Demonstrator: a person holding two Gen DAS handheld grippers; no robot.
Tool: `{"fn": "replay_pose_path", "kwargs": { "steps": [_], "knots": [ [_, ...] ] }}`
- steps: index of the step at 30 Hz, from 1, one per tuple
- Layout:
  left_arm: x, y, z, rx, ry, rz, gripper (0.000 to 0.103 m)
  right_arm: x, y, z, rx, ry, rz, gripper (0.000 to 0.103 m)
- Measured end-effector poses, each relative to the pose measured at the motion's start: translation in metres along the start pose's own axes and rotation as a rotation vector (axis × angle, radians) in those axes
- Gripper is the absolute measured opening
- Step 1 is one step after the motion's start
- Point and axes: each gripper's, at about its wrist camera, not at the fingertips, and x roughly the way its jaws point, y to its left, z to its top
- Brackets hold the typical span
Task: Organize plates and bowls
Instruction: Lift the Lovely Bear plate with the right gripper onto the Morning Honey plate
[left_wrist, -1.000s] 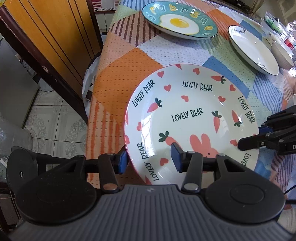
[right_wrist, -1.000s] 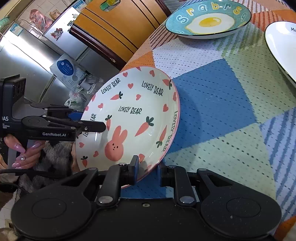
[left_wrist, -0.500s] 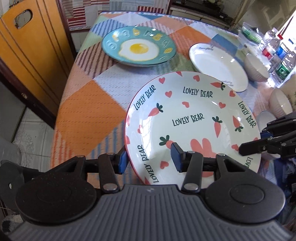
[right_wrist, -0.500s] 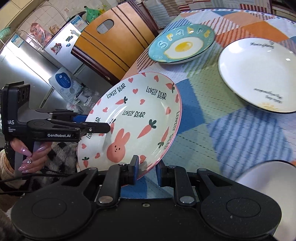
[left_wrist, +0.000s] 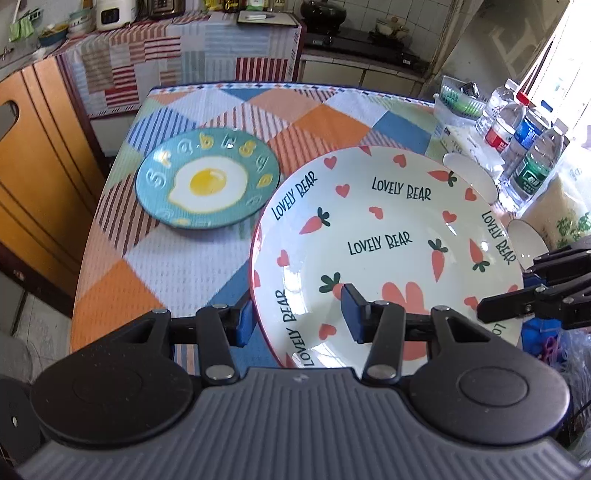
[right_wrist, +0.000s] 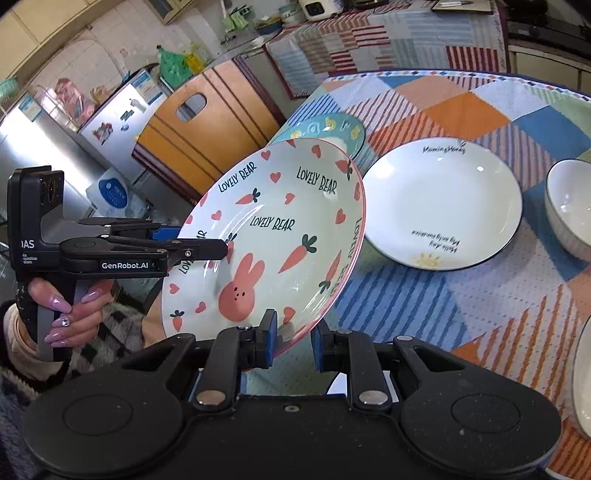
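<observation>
Two tools, left (left_wrist: 297, 314) and right (right_wrist: 293, 341), clamp one bunny plate (left_wrist: 388, 236); two plates (right_wrist: 443, 203) rest below.

Both handheld tools are showing matte black housings with round domed covers, silver pivot screws on the finger links and blue pads at the tips: the left gripper (left_wrist: 297, 314) is carrying a grey ribbed body, while the right gripper (right_wrist: 293, 339) is showing a plain black one. Seen from the right wrist, the left tool is displaying white "GenRobot.AI" lettering. The left hand (right_wrist: 70, 306) is wearing long glossy pink nails with a small gem, above a cream cuff and checked knit sleeve.
</observation>
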Motion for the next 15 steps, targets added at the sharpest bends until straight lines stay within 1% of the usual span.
{"fn": "replay_pose_path", "kwargs": {
  "steps": [2, 15],
  "knots": [
    [0.006, -0.002, 0.008, 0.011, -0.009, -0.003, 0.046, -0.001, -0.006, 0.007, 0.019, -0.011, -0.003, 0.024],
    [0.051, -0.004, 0.06, 0.019, -0.002, -0.025, 0.046, 0.003, -0.041, 0.04, 0.057, -0.048, -0.045, 0.024]
  ]
}}
